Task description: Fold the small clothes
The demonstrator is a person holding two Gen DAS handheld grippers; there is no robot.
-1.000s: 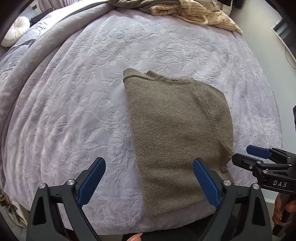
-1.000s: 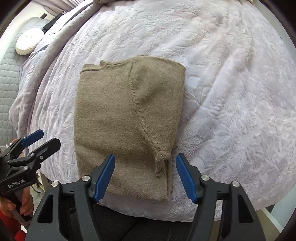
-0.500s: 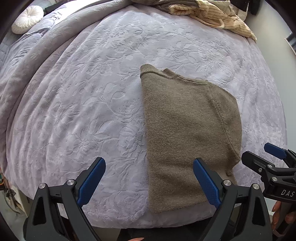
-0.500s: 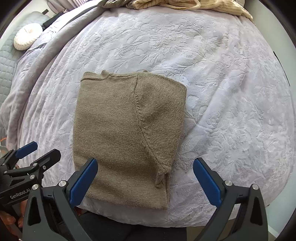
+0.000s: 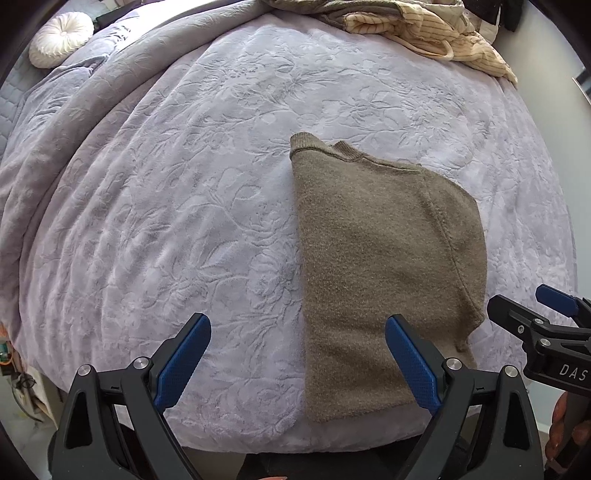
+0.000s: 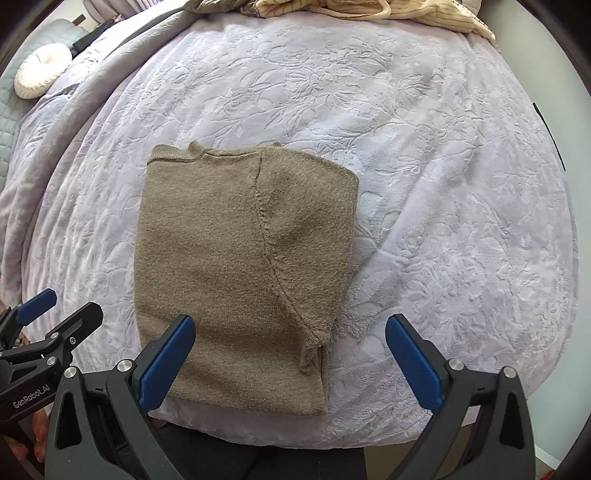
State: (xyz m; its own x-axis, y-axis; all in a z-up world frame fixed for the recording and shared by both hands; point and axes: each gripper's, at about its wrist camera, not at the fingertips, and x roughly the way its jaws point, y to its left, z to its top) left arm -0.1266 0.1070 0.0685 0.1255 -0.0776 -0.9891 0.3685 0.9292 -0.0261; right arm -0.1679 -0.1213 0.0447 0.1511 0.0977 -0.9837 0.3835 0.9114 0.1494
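Observation:
A small olive-brown knit sweater (image 5: 376,266) (image 6: 236,258) lies folded lengthwise on the lilac bedspread, its neck edge far from me, one sleeve laid over the body. My left gripper (image 5: 297,363) hangs above the sweater's near left edge, jaws wide, holding nothing. My right gripper (image 6: 290,363) is open too, above the near right corner where the sleeve cuff ends, well clear of the fabric. Each gripper shows at the side of the other's view.
The embossed lilac bedspread (image 5: 166,184) (image 6: 443,184) covers the bed; its near edge runs just beyond the fingers. A heap of cream striped clothes (image 5: 436,33) (image 6: 369,11) lies at the far edge. A round white cushion (image 5: 61,38) (image 6: 40,70) sits far left.
The right gripper's jaws opened wide. Both grippers drew back from the sweater, which looks smaller in both views. The sweater has not moved.

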